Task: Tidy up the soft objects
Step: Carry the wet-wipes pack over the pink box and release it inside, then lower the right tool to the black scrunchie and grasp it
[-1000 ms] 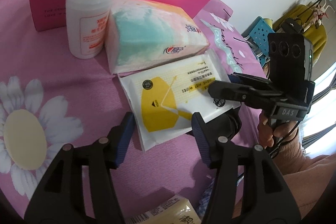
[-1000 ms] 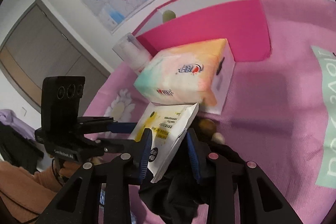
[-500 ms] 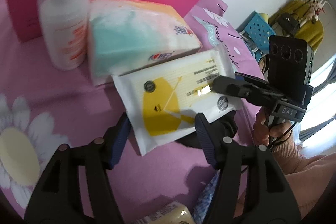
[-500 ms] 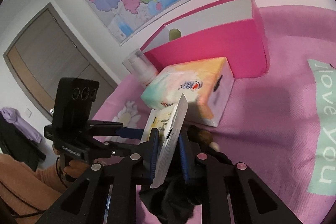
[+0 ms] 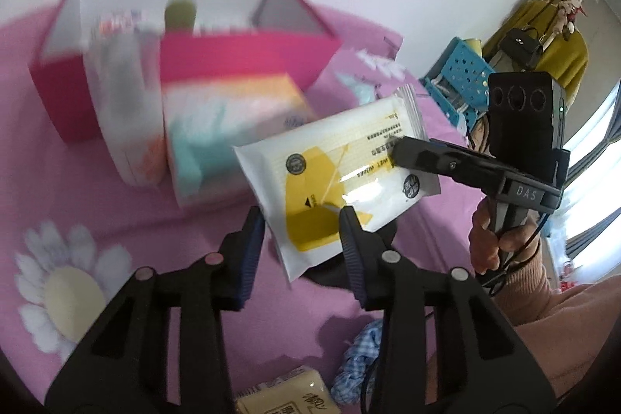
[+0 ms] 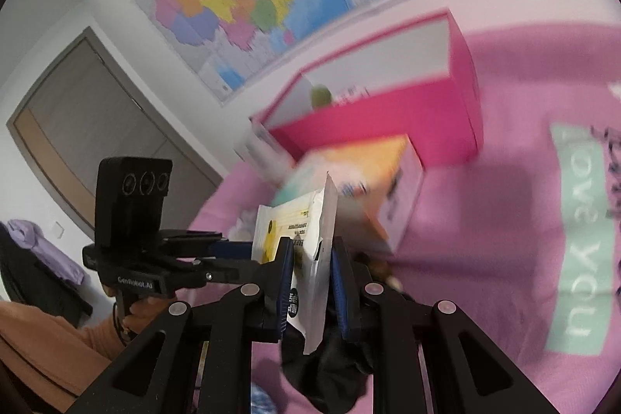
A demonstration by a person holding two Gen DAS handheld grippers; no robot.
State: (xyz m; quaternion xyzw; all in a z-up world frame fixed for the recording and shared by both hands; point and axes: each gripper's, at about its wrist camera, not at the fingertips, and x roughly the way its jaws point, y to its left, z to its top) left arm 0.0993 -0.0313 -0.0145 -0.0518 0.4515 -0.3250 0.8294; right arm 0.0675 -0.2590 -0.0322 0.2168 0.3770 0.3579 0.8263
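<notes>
Over on the left, the left gripper (image 5: 300, 216) has its jaws set narrow around the near end of the wipes pack (image 5: 330, 161). They have just been closing with that end between them, but I cannot tell whether the pads actually press it. The pack itself hangs in the air above the pink cloth (image 5: 116, 204), tilted, in front of the tissue pack (image 5: 217, 115) and the open pink box (image 5: 240, 61). On the right, the right gripper (image 6: 310, 247) has its jaws clamped on the pack's far sealed edge, and that thin, slick strip looks to me like the weak point. If the two hands pull apart or twist against each other, the film could slide out of the pinch and the pack would drop. If it swings low on the way to the box, it could clip the box's front wall or nudge the tissue pack. Compared with a second ago, the pack is no longer lying flat on the cloth against the tissue pack. It is lifted clear and turned edge-up, the right jaws have tightened onto it, and the box's inside has come into sight.
</notes>
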